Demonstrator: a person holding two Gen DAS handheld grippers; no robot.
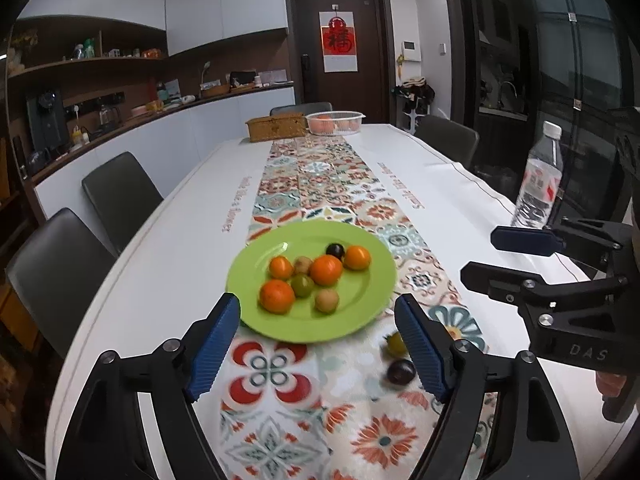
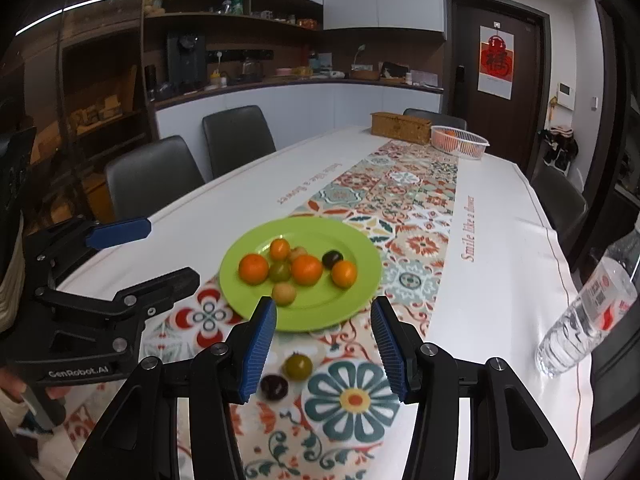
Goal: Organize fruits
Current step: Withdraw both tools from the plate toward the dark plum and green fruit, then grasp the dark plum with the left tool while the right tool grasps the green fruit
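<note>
The water bottle (image 2: 584, 312) is cut off at the right edge.

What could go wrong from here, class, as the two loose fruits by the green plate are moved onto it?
1. The green fruit and dark fruit are round and lie loose on the table runner; a nudge from the right gripper might send them rolling.
2. The green plate already holds a tight cluster; another fruit dropped in could knock some out.
3. The water bottle stands near the table edge, within a careless swing.
</note>
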